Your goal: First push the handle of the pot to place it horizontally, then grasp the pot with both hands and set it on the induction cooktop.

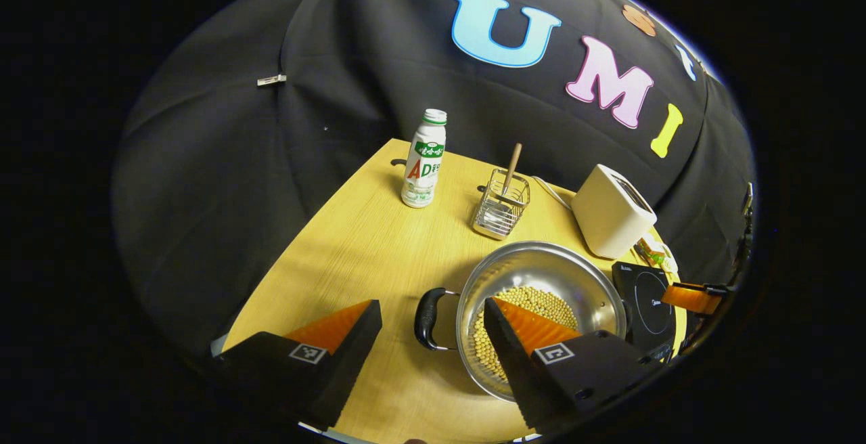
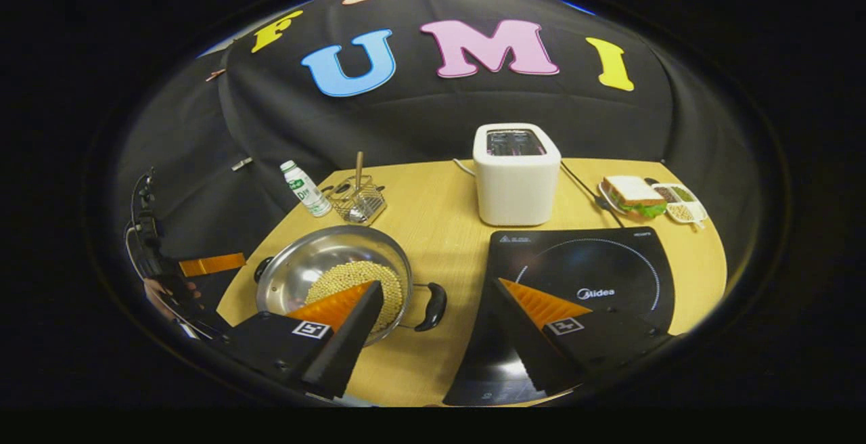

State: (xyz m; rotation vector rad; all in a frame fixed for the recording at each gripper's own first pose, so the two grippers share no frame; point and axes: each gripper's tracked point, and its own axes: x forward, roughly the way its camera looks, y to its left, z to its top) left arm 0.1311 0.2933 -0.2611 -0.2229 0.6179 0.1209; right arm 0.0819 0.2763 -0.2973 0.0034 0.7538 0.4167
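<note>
Pot beside the cooktop, both grippers wide apart

The pot point(image 2: 335, 275) (beans inside) sits on the table point(image 2: 446, 227) just left of the cooktop point(image 2: 595, 268); the left gripper point(image 1: 433, 322) and right gripper point(image 2: 436, 302) each straddle 1 of its 2 handles, gripping nothing.

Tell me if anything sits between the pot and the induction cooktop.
Nothing visible does. In the right gripper view, only a strip of bare table separates the pot, with its black handle pointing toward the cooktop, from the induction cooktop. The toaster stands farther back, behind that gap.
</note>
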